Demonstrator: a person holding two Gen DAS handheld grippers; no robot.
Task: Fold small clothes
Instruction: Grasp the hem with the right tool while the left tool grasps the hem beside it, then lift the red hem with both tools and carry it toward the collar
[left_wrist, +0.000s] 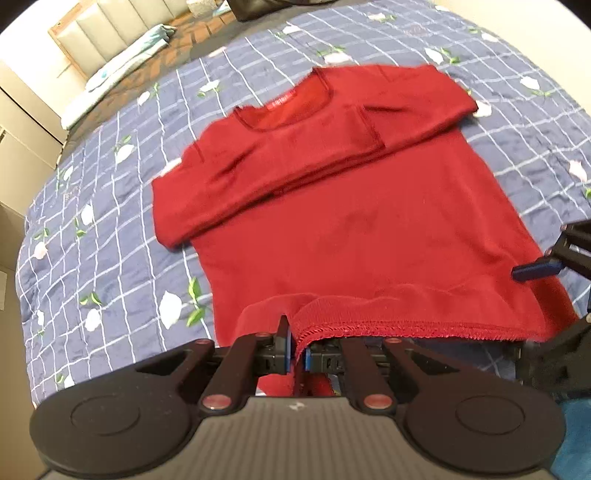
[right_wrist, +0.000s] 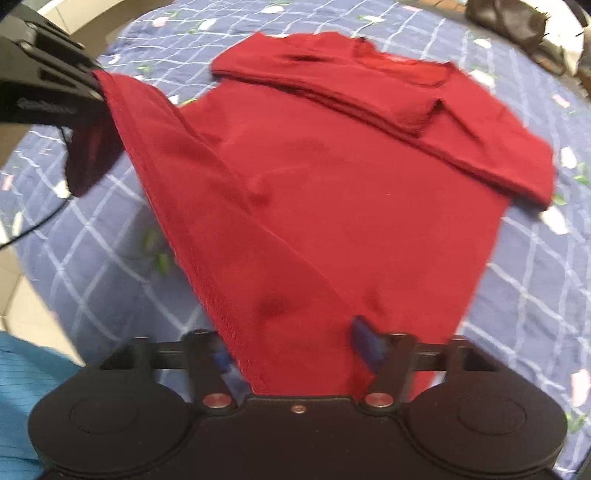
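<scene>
A red shirt (left_wrist: 351, 229) lies on a bedspread (left_wrist: 110, 229), sleeves already folded across. Its hem is pinched by the closed left gripper (left_wrist: 295, 347); the right gripper (right_wrist: 295, 350) straddles cloth (jaws apart). Body fold remains.

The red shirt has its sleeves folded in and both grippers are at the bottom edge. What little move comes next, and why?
Probably lift the hem and carry it toward the collar. The left gripper is shut on the red shirt at the hem, the right gripper has the hem between its fingers, and both sleeves already lie across the chest, so folding bottom to top looks next.
</scene>
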